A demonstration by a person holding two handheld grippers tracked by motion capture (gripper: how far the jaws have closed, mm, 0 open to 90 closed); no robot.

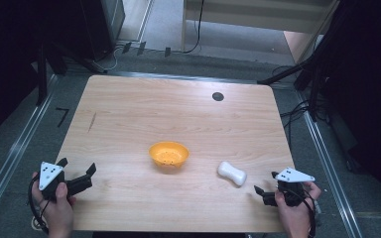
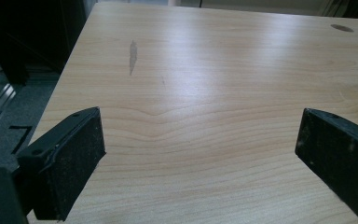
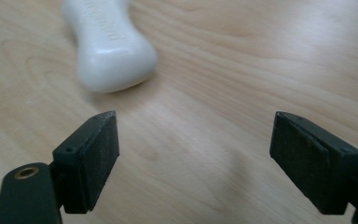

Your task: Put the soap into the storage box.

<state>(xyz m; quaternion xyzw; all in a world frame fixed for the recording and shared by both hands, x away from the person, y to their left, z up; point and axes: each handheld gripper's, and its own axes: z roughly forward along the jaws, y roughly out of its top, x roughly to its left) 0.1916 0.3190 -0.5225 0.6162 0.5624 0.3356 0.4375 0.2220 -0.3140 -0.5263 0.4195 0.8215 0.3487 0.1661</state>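
left gripper (image 1: pixel 77 168) wide (empty) | right gripper (image 1: pixel 265 183) wide | bowl (image 1: pixel 168 154) mid-table

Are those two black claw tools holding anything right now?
No. The left gripper and the right gripper are both open with only bare table between their jaws. The white bar lies untouched near the right one.

Table (image 1: pixel 129 124) pale wood, smooth satin; white bone-shaped piece (image 3: pixel 109 46) glossy plastic; orange bowl (image 1: pixel 168 154) perforated plastic.

High cam overhead, whole table (image 1: pixel 129 114); gripper cams low, close, share tabletop.
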